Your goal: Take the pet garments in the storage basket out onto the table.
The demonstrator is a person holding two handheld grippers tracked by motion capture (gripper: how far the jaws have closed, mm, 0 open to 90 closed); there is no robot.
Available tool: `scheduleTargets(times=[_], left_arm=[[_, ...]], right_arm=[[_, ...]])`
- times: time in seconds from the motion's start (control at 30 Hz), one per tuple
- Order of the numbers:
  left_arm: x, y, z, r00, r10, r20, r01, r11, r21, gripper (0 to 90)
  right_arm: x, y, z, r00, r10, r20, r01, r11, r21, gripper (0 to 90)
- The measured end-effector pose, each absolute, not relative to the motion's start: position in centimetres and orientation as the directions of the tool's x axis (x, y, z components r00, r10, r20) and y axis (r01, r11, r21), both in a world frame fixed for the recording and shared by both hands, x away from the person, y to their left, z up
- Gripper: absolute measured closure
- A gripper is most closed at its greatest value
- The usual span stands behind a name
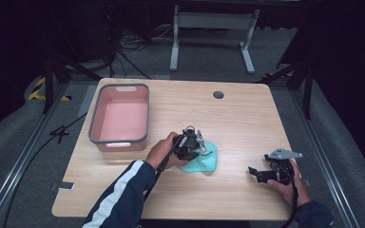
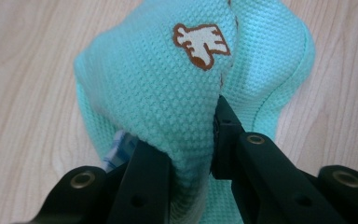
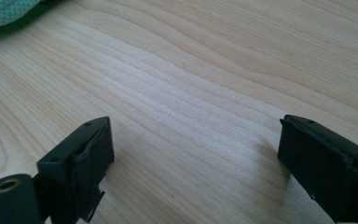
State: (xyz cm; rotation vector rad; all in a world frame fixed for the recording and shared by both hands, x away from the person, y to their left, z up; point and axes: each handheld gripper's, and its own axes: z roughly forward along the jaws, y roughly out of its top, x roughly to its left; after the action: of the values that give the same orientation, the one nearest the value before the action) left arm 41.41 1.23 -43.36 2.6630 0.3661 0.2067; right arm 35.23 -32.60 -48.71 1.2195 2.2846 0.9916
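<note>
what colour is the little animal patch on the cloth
White with brown outline, on the mint-green cloth; the patch shows best in the left gripper view.

In the high view my left hand-held gripper [image 1: 193, 145] covers much of the turquoise waffle-knit cloth [image 1: 204, 161]. In my left gripper view, a pale blue scrap [image 2: 120, 148] at lower left is mostly tucked under the cloth [image 2: 168, 93]. At the upper left corner of my right gripper view the cloth [image 3: 4, 11] is cut off and blurred.

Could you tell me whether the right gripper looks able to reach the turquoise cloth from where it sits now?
Probably yes. The right gripper rests open on bare table, with nothing lying between it and the turquoise cloth. The left gripper already pinches a fold of it, so that side is taken.
</note>
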Motion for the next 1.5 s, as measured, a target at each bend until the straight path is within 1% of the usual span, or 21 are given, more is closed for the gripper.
scheduleTargets(times=[0.07, 0.13, 0.23, 0.27, 0.3, 0.5, 0.57, 0.67, 0.7, 0.77, 0.87, 0.97, 1.1, 1.27, 1.4, 1.5], left_arm=[[41.4, 1.2, -43.5, 0.953, 0.293, 0.079, 0.227, -0.861, 0.455, 78.5], [41.5, 1.3, -43.3, 0.951, 0.299, 0.078, 0.23, -0.853, 0.468, 73.6], [41.5, 1.3, -43.3, 0.952, 0.296, 0.078, 0.226, -0.852, 0.472, 71.2], [41.5, 1.3, -43.2, 0.951, 0.298, 0.078, 0.229, -0.853, 0.469, 65.7], [41.4, 1.2, -43.2, 0.949, 0.304, 0.081, 0.233, -0.852, 0.469, 65.7], [41.3, 1.4, -42.6, 0.942, 0.322, 0.093, 0.241, -0.843, 0.481, 48.9], [41.2, 1.6, -42.2, 0.943, 0.317, 0.096, 0.233, -0.841, 0.488, 46.4], [41.1, 1.8, -41.8, 0.944, 0.315, 0.102, 0.227, -0.839, 0.494, 40.2], [41.1, 2.1, -41.4, 0.939, 0.321, 0.125, 0.22, -0.838, 0.499, 37.4], [41.0, 2.3, -41.2, 0.937, 0.328, 0.122, 0.226, -0.833, 0.505, 36.6], [40.9, 2.8, -40.7, 0.932, 0.338, 0.13, 0.227, -0.826, 0.516, 31.9], [40.6, 3.4, -40.1, 0.931, 0.336, 0.142, 0.217, -0.823, 0.525, 31.8], [40.1, 4.1, -39.5, 0.923, 0.351, 0.159, 0.218, -0.816, 0.536, 28.5], [39.3, 4.9, -39.1, 0.919, 0.352, 0.18, 0.209, -0.82, 0.533, 26.2], [38.7, 5.5, -38.9, 0.909, 0.355, 0.219, 0.199, -0.831, 0.52, 25.3], [38.3, 6.1, -38.9, 0.902, 0.365, 0.232, 0.202, -0.829, 0.521, 24.4]], right_arm=[[35.2, -32.6, -48.7, -0.559, 0.829, 0.007, 0.571, 0.379, 0.728, 10.9], [35.2, -32.6, -48.7, -0.559, 0.829, 0.007, 0.572, 0.379, 0.728, 10.9], [35.2, -32.6, -48.7, -0.559, 0.829, 0.007, 0.571, 0.379, 0.728, 10.9], [35.2, -32.6, -48.7, -0.559, 0.829, 0.007, 0.571, 0.379, 0.728, 10.9], [35.2, -32.6, -48.7, -0.559, 0.829, 0.007, 0.571, 0.379, 0.728, 10.9], [35.2, -32.6, -48.7, -0.559, 0.829, 0.007, 0.571, 0.379, 0.728, 10.9], [35.2, -32.6, -48.7, -0.559, 0.829, 0.007, 0.571, 0.379, 0.728, 10.9], [35.2, -32.6, -48.7, -0.559, 0.829, 0.007, 0.571, 0.379, 0.728, 10.9], [35.2, -32.6, -48.7, -0.559, 0.829, 0.007, 0.571, 0.379, 0.728, 10.9], [35.2, -32.6, -48.7, -0.559, 0.829, 0.007, 0.571, 0.379, 0.728, 10.9], [35.2, -32.6, -48.7, -0.559, 0.829, 0.007, 0.571, 0.379, 0.728, 10.9], [35.2, -32.6, -48.7, -0.559, 0.829, 0.007, 0.571, 0.379, 0.728, 10.9], [35.2, -32.6, -48.7, -0.559, 0.829, 0.007, 0.571, 0.379, 0.728, 10.9], [35.2, -32.6, -48.7, -0.559, 0.829, 0.006, 0.571, 0.38, 0.728, 10.9], [35.2, -32.6, -48.7, -0.559, 0.829, 0.006, 0.571, 0.38, 0.728, 10.9], [35.2, -32.6, -48.7, -0.558, 0.83, 0.007, 0.571, 0.379, 0.728, 10.9]])
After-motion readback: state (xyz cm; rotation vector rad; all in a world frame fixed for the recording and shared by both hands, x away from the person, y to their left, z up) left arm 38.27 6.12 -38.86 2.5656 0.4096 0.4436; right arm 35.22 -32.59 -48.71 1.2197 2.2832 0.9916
